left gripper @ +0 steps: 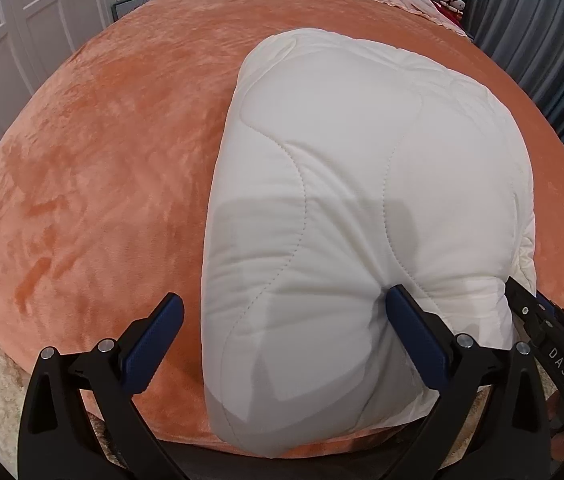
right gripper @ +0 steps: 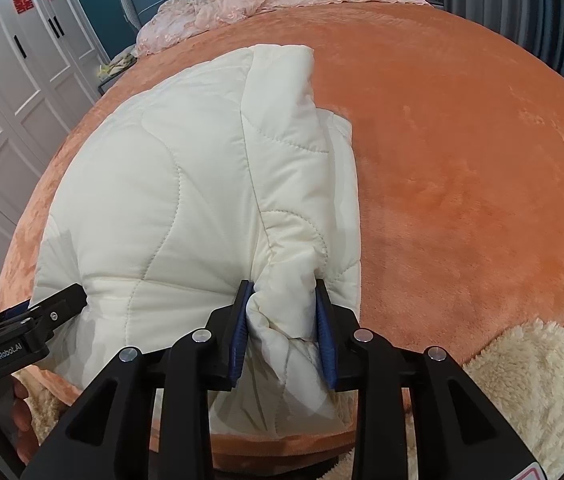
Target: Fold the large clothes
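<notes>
A quilted white coat (left gripper: 362, 184), folded into a thick bundle, is seen lying on an orange plush bedspread (left gripper: 101, 168) that fills most of both views; the coat occupies the centre and right of the left wrist view and the centre-left of the right wrist view. A pink lace cover (right gripper: 241, 8) is bunched at the top of the frame along the far edge of the bed, and white panelled wardrobe doors (right gripper: 5, 92) are visible at the upper left. Cream fleece fabric (right gripper: 534, 384) is seen at the lower right of the right wrist view.

The right gripper (right gripper: 282, 332) is shown at the lower centre, its blue pads set narrowly on either side of a gathered fold of the coat's near edge, with the cloth pinched between them. The left gripper (left gripper: 282, 316) is shown at the bottom of its own view with jaws spread wide; one pad is pressed into the coat's near end, the other stands clear over the bedspread, and nothing is held.
</notes>
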{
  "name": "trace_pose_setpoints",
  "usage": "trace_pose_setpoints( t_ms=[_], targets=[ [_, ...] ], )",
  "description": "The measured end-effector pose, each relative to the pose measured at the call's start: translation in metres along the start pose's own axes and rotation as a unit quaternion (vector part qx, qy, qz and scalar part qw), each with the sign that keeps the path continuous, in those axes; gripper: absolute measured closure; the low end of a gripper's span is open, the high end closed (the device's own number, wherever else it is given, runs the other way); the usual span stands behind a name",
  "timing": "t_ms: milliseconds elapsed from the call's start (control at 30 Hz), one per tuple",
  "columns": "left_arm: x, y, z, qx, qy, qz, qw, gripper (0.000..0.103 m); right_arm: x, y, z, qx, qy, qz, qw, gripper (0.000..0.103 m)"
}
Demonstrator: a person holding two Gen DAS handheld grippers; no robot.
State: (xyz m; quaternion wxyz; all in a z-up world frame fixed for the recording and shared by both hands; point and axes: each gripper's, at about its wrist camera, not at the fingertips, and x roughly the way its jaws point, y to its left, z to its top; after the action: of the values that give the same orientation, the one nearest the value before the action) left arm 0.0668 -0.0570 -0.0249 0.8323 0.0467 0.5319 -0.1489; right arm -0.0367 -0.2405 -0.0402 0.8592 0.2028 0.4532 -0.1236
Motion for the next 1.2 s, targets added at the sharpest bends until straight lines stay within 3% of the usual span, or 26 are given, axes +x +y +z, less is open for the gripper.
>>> trace_pose_setpoints(
  t_ms=[167, 267, 367, 433, 500, 567, 600, 667, 733, 800, 833, 900, 933, 1000, 1067, 1100, 1133, 1200],
  targets=[
    [0.002, 0.002, -0.002, -0.006, -0.005, -0.007, 0.9999, 0.005, 0.000, -0.005, 0.001, 0.010, 0.001, 0.017, 1.000, 0.072],
    [-0.008, 0.011, 0.003, -0.019, 0.001, -0.030, 0.9994, 0.005, -0.015, -0.021, 0.009, 0.058, 0.010, 0.053, 0.997, 0.074],
    [-0.033, 0.016, 0.015, -0.013, -0.022, -0.022, 0.9994, 0.008, -0.041, -0.033, 0.029, 0.089, -0.020, 0.063, 0.994, 0.073],
    [-0.045, 0.017, 0.027, -0.009, -0.044, -0.010, 0.9989, 0.008, -0.047, -0.036, 0.047, 0.100, -0.031, 0.074, 0.992, 0.065],
    [-0.046, 0.016, 0.042, -0.013, -0.048, -0.012, 0.9987, 0.008, -0.032, -0.034, 0.066, 0.105, -0.010, 0.094, 0.990, 0.057],
    [-0.038, 0.011, 0.053, -0.017, -0.038, -0.018, 0.9990, 0.008, -0.009, -0.027, 0.073, 0.098, 0.024, 0.093, 0.990, 0.064],
    [-0.032, 0.008, 0.056, -0.016, -0.031, -0.017, 0.9992, 0.008, 0.000, -0.026, 0.074, 0.101, 0.035, 0.090, 0.990, 0.079],
    [-0.026, 0.003, 0.054, -0.011, -0.023, -0.011, 0.9996, 0.008, -0.004, -0.028, 0.071, 0.119, 0.019, 0.097, 0.988, 0.092],
    [-0.022, -0.001, 0.050, -0.002, -0.021, -0.003, 0.9998, 0.007, -0.005, -0.028, 0.067, 0.096, 0.008, 0.048, 0.994, 0.100],
    [-0.017, -0.001, 0.047, -0.005, -0.017, -0.002, 0.9998, 0.007, 0.018, -0.035, 0.056, 0.080, 0.044, -0.023, 0.996, 0.103],
    [-0.014, 0.000, 0.047, -0.011, -0.015, -0.002, 0.9998, 0.006, 0.032, -0.040, 0.048, 0.082, 0.070, -0.015, 0.994, 0.103],
    [-0.008, 0.003, 0.048, -0.024, -0.005, -0.020, 0.9995, 0.006, 0.032, -0.052, 0.039, 0.109, 0.067, 0.011, 0.992, 0.103],
    [-0.008, 0.006, 0.050, -0.027, -0.004, -0.020, 0.9994, 0.006, 0.019, -0.057, 0.039, 0.118, 0.051, 0.019, 0.991, 0.101],
    [-0.014, 0.014, 0.054, -0.034, -0.004, -0.028, 0.9990, 0.007, -0.010, -0.060, 0.043, 0.118, 0.013, 0.023, 0.993, 0.084],
    [-0.018, 0.027, 0.055, -0.053, -0.006, -0.050, 0.9973, 0.006, -0.028, -0.059, 0.045, 0.105, 0.003, 0.038, 0.994, 0.061],
    [-0.018, 0.033, 0.055, -0.062, -0.004, -0.061, 0.9962, 0.006, -0.034, -0.058, 0.045, 0.100, 0.003, 0.050, 0.994, 0.041],
    [-0.016, 0.042, 0.055, -0.075, 0.004, -0.072, 0.9946, 0.006, -0.040, -0.058, 0.044, 0.099, 0.003, 0.066, 0.993, 0.032],
    [-0.009, 0.053, 0.052, -0.094, 0.019, -0.089, 0.9913, 0.005, -0.044, -0.061, 0.039, 0.101, 0.015, 0.092, 0.990, 0.031]
  ],
)
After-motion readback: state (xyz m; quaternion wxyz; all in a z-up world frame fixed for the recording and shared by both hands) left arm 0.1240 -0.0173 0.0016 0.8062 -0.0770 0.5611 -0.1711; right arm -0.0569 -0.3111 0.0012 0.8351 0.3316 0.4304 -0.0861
